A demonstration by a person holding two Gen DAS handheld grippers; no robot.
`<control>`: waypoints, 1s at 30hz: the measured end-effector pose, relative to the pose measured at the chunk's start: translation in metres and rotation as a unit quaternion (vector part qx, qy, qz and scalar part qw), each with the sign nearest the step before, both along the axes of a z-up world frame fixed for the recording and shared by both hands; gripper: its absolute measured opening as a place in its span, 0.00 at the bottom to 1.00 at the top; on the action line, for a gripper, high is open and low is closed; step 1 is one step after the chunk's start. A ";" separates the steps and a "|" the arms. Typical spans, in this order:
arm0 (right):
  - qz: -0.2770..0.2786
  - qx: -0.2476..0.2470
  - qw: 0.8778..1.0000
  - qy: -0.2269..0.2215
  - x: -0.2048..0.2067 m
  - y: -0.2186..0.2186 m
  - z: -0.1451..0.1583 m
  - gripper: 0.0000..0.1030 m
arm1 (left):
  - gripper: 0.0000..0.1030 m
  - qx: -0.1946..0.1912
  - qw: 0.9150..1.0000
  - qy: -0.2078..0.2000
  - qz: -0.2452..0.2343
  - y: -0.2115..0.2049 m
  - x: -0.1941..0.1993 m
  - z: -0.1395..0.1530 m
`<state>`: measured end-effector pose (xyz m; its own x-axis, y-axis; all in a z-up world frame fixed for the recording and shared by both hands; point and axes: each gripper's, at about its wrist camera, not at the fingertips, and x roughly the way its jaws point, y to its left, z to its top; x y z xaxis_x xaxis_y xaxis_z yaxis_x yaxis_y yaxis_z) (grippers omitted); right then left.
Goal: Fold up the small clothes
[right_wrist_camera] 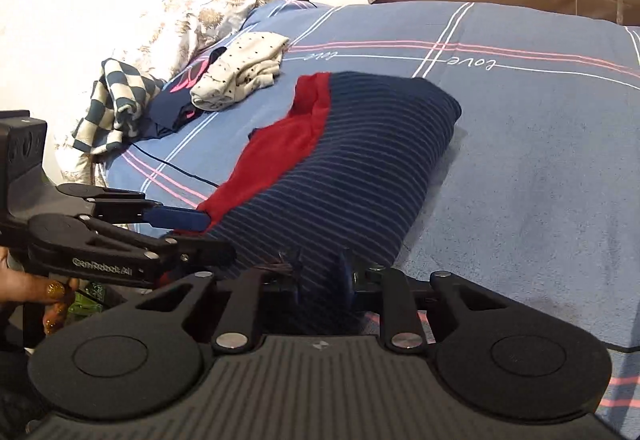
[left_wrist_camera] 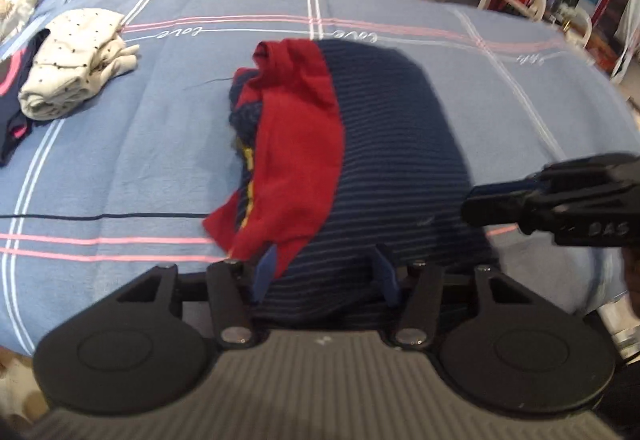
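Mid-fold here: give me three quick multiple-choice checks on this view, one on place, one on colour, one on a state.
1. The dotted cream garment lies: A on the sofa; B on a dark garment with pink; C on the floor.
2. The striped garment has a panel coloured: A red; B green; C white.
3. The left tool is: A open; B shut; C out of view.
Key: B, it rests on that dark piece at the bed's far left; A, red sits beside the navy stripes; A, its fingers stand apart.
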<state>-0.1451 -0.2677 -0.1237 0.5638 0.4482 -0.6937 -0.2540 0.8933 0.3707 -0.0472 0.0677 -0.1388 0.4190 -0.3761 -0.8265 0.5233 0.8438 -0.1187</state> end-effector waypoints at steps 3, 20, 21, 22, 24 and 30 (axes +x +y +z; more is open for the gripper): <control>0.008 -0.022 1.000 0.008 0.004 0.010 -0.010 0.39 | 0.51 -0.005 1.000 -0.008 0.001 0.004 0.002 -0.010; -0.054 0.028 0.998 0.011 0.021 -0.029 0.002 1.00 | 0.81 0.021 0.999 -0.017 0.027 0.025 0.001 0.002; -0.060 0.042 0.997 0.014 0.023 -0.033 0.001 1.00 | 0.82 0.022 0.999 -0.014 0.031 0.029 0.002 0.000; -0.066 0.054 0.996 0.016 0.026 -0.038 0.000 1.00 | 0.83 0.018 0.999 -0.013 0.033 0.033 0.003 -0.001; -0.077 0.076 0.994 0.024 0.033 -0.046 -0.003 1.00 | 0.93 -0.006 0.999 -0.003 0.040 0.049 0.006 -0.004; -0.110 0.141 0.982 0.066 0.049 -0.059 -0.019 1.00 | 0.96 -0.144 0.984 0.078 0.075 0.111 0.017 -0.025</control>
<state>-0.0963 -0.3266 -0.1428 0.5825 0.5095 -0.6333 0.0008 0.7788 0.6273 -0.0299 0.1787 -0.1635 0.3648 -0.5479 -0.7528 0.3521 0.8297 -0.4332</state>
